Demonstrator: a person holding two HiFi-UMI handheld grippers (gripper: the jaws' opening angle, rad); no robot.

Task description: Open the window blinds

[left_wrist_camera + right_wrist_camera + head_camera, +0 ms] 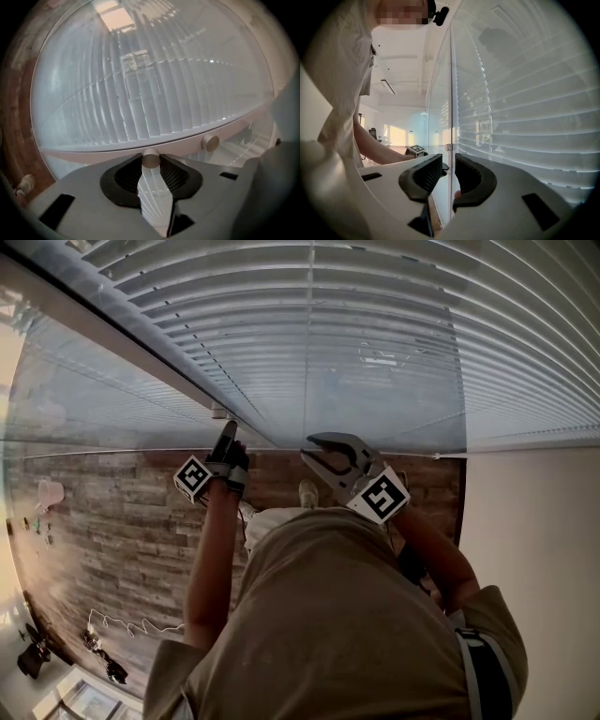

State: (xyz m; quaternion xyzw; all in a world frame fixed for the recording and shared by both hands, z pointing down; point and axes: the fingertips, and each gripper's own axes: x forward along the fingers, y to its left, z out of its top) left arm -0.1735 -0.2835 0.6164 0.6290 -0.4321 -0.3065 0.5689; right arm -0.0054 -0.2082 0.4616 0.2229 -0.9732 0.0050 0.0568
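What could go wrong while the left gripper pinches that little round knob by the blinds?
The left gripper holds the small round knob only at its very tips, so it might slip off when twisted.
A second knob sits close beside it and could get bumped.
The right gripper hangs open right next to the glass pane and might knock it.

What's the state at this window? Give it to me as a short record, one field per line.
blinds: lowered, slats across the whole pane
left gripper: closed on a small round knob on the rail at the edge of the blinds
second knob: further along the same rail, untouched
right gripper: jaws slightly apart, nothing between them
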